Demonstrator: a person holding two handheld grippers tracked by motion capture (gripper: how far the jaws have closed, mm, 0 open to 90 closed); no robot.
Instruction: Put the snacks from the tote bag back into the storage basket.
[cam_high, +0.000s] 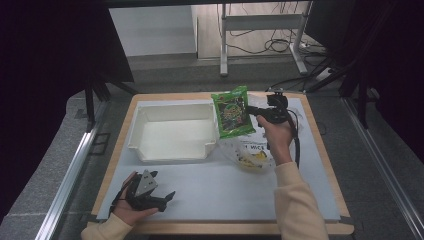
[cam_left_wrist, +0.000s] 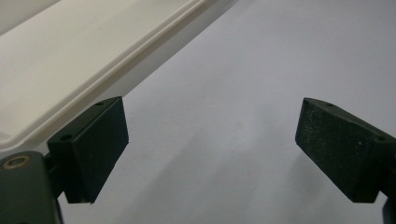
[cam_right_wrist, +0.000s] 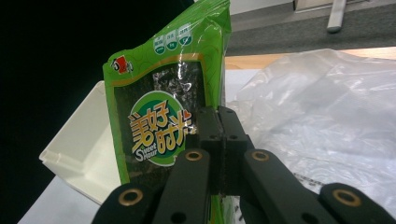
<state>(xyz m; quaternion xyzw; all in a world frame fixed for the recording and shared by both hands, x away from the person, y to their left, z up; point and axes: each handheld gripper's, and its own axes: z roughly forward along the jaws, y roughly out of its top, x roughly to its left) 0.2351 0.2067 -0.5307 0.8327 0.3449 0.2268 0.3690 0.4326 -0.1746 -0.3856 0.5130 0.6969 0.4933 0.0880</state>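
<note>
Green snack packet (cam_high: 232, 112), upper centre of frame, pinched by right gripper (cam_high: 256, 111) beside white tray (cam_high: 172, 152); left gripper (cam_high: 161, 198) spread, lower left.

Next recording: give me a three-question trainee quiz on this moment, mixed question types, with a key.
1. True or false: the right gripper is shut on the green packet.
2. Multiple choice: where is the white bin relative to the packet in the high view? A) to its left B) to its right C) on top of it
3. Fill in: the left gripper is ____, with nothing between its jaws.

Key
1. True: in the right gripper view the jaws pinch the packet's edge.
2. A. The clear plastic bag lies below the packet, right of the bin.
3. Open, over the grey mat.
</note>
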